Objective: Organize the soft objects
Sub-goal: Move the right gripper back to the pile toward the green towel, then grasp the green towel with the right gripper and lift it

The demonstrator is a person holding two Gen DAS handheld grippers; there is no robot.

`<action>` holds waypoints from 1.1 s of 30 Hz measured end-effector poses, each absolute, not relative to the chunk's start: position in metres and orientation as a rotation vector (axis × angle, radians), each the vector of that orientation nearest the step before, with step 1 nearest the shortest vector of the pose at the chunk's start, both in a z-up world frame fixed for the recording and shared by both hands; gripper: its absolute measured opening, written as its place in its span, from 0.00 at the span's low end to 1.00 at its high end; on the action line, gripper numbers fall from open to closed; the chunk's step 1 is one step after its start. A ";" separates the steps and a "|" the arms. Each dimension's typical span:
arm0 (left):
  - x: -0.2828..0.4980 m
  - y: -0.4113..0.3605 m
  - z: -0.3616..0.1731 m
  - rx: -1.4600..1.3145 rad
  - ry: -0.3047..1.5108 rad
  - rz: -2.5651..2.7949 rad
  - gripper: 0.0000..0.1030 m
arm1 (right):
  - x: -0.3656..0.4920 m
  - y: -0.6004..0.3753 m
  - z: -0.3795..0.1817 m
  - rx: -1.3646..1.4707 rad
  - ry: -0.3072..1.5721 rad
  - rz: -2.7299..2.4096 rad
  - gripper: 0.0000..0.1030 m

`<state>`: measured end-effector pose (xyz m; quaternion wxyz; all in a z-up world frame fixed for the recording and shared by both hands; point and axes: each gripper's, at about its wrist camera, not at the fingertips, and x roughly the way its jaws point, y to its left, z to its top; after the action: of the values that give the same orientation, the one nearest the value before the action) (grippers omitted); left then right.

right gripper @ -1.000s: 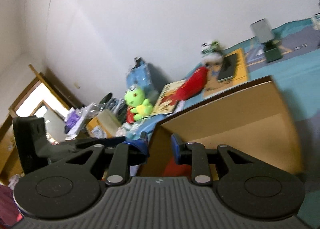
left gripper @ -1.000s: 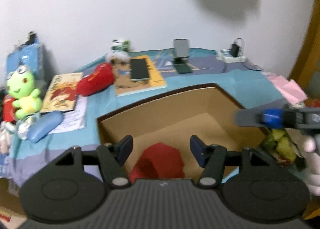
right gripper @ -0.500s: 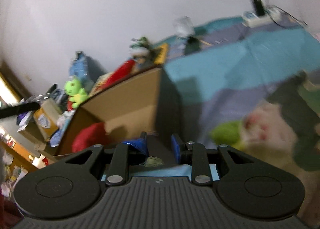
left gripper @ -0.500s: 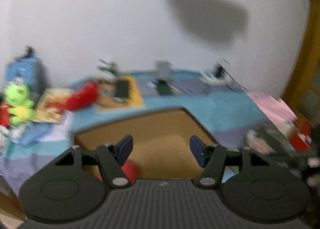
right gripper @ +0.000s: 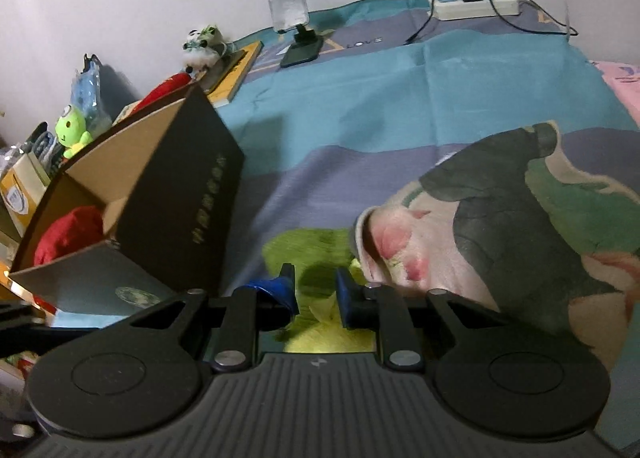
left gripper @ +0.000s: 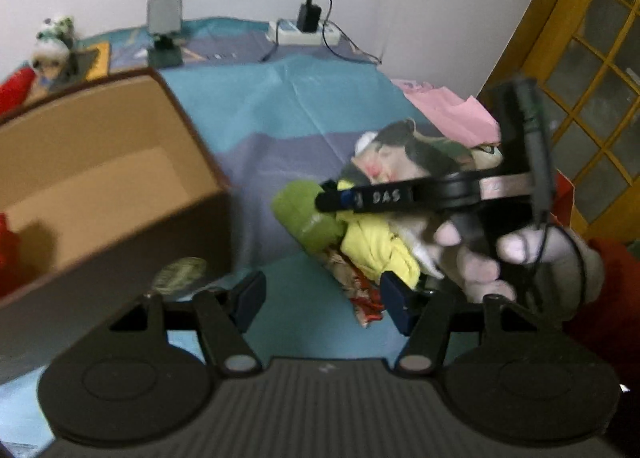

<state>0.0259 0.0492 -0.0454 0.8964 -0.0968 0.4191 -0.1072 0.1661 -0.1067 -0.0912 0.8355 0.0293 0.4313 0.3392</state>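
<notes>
A pile of soft things lies on the blue bedspread: a green roll [left gripper: 308, 218], a yellow cloth [left gripper: 376, 250] and a floral blanket [right gripper: 500, 238]. My right gripper [right gripper: 315, 294] hangs low over the green roll [right gripper: 304, 246]. Its jaws are closing and a narrow gap still shows, with yellow-green cloth in it. In the left wrist view the right gripper [left gripper: 332, 200] reaches in from the right, held by a hand [left gripper: 520, 258]. My left gripper [left gripper: 324, 302] stands open just before the pile, nothing between its fingers. An open cardboard box [right gripper: 180, 194] at the left holds a red soft thing [right gripper: 66, 232].
A power strip [right gripper: 476, 6], a phone stand [right gripper: 298, 26], a panda plush [right gripper: 202, 46] and a yellow book [right gripper: 236, 70] line the back by the wall. A green frog plush [right gripper: 72, 130] sits far left. A wooden door [left gripper: 580, 58] rises at the right.
Both grippers swung from over the box rightwards and down to the pile of cloths. The right gripper's gap has narrowed; the left stayed equally wide.
</notes>
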 end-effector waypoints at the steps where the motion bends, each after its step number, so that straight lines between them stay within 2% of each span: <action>1: 0.031 0.044 -0.052 -0.206 0.872 -0.221 0.60 | 0.168 -0.111 -0.091 0.056 0.914 0.714 0.01; 7: 0.069 0.027 -0.079 -0.227 0.860 -0.149 0.60 | 0.186 -0.112 -0.093 0.044 0.977 0.743 0.01; 13: 0.097 0.005 -0.097 -0.133 0.860 -0.093 0.60 | 0.200 -0.104 -0.097 0.037 1.048 0.783 0.04; 18: 0.109 0.015 -0.107 -0.199 0.860 -0.065 0.60 | 0.206 -0.096 -0.102 0.028 1.089 0.822 0.05; 19: 0.110 0.015 -0.107 -0.205 0.853 -0.068 0.56 | 0.206 -0.094 -0.103 0.023 1.089 0.830 0.07; 20: 0.109 0.015 -0.107 -0.208 0.848 -0.078 0.46 | 0.205 -0.094 -0.103 0.022 1.088 0.841 0.07; 21: 0.109 0.015 -0.107 -0.217 0.846 -0.098 0.40 | 0.204 -0.093 -0.103 0.024 1.089 0.855 0.07; 24: 0.105 0.013 -0.106 -0.222 0.835 -0.115 0.38 | 0.202 -0.095 -0.103 0.031 1.088 0.890 0.06; 26: 0.102 0.015 -0.106 -0.233 0.831 -0.136 0.30 | 0.203 -0.097 -0.102 0.059 1.099 0.910 0.06; 28: 0.099 0.015 -0.105 -0.242 0.830 -0.147 0.30 | 0.202 -0.098 -0.102 0.086 1.107 0.923 0.05; 30: 0.096 0.015 -0.104 -0.247 0.829 -0.164 0.20 | 0.199 -0.097 -0.102 0.102 1.115 0.931 0.05; 32: 0.090 0.015 -0.102 -0.251 0.820 -0.196 0.06 | 0.192 -0.094 -0.101 0.102 1.119 0.946 0.03; 33: 0.087 0.015 -0.099 -0.256 0.817 -0.216 0.05 | 0.188 -0.092 -0.101 0.108 1.127 0.967 0.02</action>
<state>0.0867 0.0149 -0.0993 0.9041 -0.1239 0.3954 -0.1044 0.1882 -0.0922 -0.1005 0.7355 0.0493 0.5128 0.4400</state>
